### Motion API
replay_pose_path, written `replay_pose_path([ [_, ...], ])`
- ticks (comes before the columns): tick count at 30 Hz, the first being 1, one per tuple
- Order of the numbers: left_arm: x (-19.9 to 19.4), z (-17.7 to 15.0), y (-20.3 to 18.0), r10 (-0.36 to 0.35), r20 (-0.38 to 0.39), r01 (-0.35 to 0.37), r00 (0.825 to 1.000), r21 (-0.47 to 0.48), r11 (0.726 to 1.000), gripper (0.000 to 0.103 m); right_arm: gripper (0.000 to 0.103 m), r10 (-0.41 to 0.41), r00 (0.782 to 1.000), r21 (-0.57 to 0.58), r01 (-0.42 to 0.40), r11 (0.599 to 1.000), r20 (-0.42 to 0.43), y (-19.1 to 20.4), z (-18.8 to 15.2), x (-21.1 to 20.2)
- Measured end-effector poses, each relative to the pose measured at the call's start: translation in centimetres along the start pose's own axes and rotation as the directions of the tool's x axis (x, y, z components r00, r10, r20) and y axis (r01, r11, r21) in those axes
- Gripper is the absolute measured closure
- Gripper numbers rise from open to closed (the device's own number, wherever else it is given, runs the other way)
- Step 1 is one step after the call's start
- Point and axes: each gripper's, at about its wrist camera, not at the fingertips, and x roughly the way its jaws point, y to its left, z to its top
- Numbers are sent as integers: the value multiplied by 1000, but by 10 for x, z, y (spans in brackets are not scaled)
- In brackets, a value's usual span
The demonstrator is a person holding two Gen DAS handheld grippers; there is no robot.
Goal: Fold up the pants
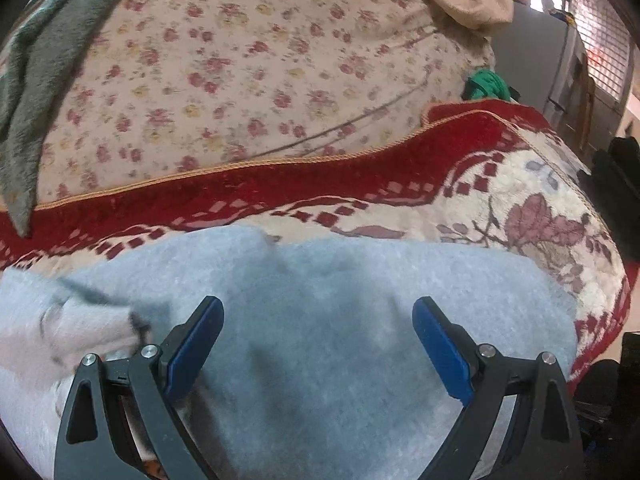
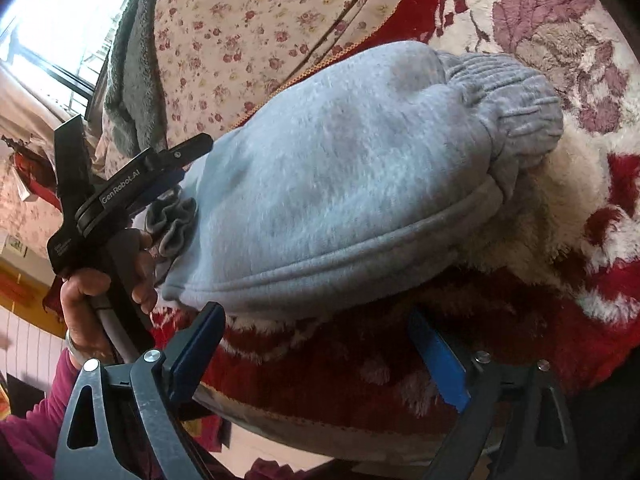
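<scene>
On red blanket (image 2: pixel 500 320): folded grey pants (image 2: pixel 340 176) just beyond both released tongs (image 2: pixel 316 350).

folded pants (image 2: pixel 340 176) lie on a blanket (image 2: pixel 560 60) atop a floral bedsheet (image 1: pixel 240 60), a towel (image 1: pixel 24 92) to their left.

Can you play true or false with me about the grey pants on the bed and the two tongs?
1. The grey pants lie on a red and cream blanket. True.
2. The right tongs are squeezing the pants. False: they are open, with nothing between them.
3. The left tongs are wide open above the pants. True.
4. The pants are green. False: they are grey.
5. A flowery sheet lies beyond the blanket. True.
</scene>
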Motion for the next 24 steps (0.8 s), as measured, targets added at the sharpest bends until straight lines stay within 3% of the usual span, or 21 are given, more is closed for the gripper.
replay_pose_path([
  [8, 23, 27, -17, -106, -57, 110, 993, 69, 992, 7, 4, 14, 996, -33, -11, 999, 84, 4, 5, 10],
  [13, 42, 46, -27, -184, -117, 196, 976, 108, 975, 7, 3, 75, 989, -1, -75, 997, 125, -4, 7, 10],
  [16, 53, 55, -37, -195, -153, 218, 969, 152, 964, 7, 2, 115, 984, 32, -121, 992, 137, -10, 11, 10],
  [20, 68, 62, -52, -236, -222, 284, 946, 215, 934, 7, 1, 149, 974, 69, -162, 984, 172, -15, 15, 11],
  [24, 83, 61, -72, -283, -307, 374, 908, 295, 879, 7, 1, 146, 971, 53, -159, 986, 191, -14, 14, 13],
])
